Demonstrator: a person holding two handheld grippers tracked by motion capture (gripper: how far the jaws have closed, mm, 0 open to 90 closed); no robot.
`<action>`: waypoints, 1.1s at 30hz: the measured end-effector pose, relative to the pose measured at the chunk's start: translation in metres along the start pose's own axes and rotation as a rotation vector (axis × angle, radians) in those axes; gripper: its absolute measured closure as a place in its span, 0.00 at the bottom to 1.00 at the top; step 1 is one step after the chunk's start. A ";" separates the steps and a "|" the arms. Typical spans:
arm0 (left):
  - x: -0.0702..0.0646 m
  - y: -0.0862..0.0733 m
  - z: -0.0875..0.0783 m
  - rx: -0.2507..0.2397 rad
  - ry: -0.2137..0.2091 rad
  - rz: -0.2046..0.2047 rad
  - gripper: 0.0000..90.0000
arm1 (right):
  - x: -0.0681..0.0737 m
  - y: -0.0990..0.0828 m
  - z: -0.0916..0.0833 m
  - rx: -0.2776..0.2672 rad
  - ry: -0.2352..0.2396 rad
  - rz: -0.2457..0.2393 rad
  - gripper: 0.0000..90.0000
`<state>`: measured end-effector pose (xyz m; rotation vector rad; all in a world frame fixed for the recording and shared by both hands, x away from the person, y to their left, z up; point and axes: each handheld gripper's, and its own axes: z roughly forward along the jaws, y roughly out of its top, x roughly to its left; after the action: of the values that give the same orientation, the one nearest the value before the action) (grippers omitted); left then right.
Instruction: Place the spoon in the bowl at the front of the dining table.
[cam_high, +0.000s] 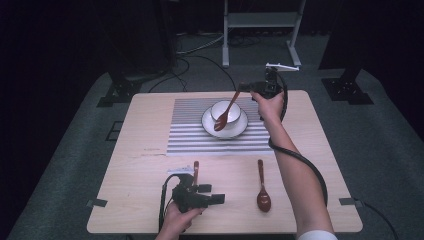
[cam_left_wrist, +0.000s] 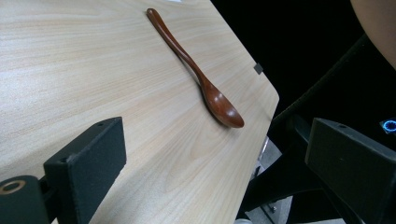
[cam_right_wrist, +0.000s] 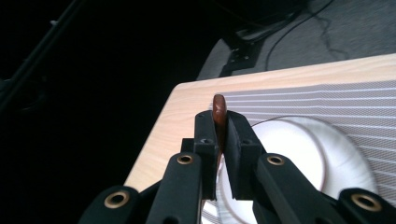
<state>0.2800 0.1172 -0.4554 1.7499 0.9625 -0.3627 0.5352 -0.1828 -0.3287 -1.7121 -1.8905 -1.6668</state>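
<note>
Your right claw (cam_high: 248, 88) is at the far side of the bench (cam_high: 140, 130), beyond the white bowl (cam_high: 226, 111), and it is clenched on the handle of a brown wooden spoon (cam_high: 226, 112). In the right gripper view the 2 black jaws press on the spoon handle (cam_right_wrist: 219, 112) from both sides, and its end stands out a little above them. The spoon slopes down from the claw toward you, and its scoop is over the near rim of the bowl; you cannot tell from the high view if it touches the rim. The bowl stands on a white plate (cam_high: 242, 127), and the plate lies on a grey striped mat (cam_high: 185, 130) at the middle of the far half of the bench.

Your left claw (cam_high: 216, 194) is near the front edge of the bench, released and grasping nothing; in the left gripper view its jaws are wide apart, with bare wood between them. A 2nd spoon (cam_high: 262, 187) lies flat on the bench to the right of this claw, the scoop toward you; the left gripper view shows it (cam_left_wrist: 196, 70) ahead of the jaws. A 3rd spoon (cam_high: 196, 169) lies just behind the left gripper, partly hidden by it.
</note>
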 end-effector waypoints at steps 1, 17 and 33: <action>0.000 0.000 0.000 -0.001 0.002 -0.001 0.04 | -0.003 0.002 -0.001 -0.012 -0.014 0.008 0.92; -0.001 0.000 0.000 -0.002 -0.002 0.001 0.04 | -0.017 0.006 -0.012 -0.131 -0.099 0.067 0.92; -0.001 -0.001 0.000 0.000 0.001 0.001 0.04 | -0.027 -0.002 -0.007 -0.169 -0.151 0.062 0.92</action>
<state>0.2785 0.1172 -0.4550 1.7508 0.9625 -0.3611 0.5396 -0.2045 -0.3451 -1.9913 -1.7792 -1.7654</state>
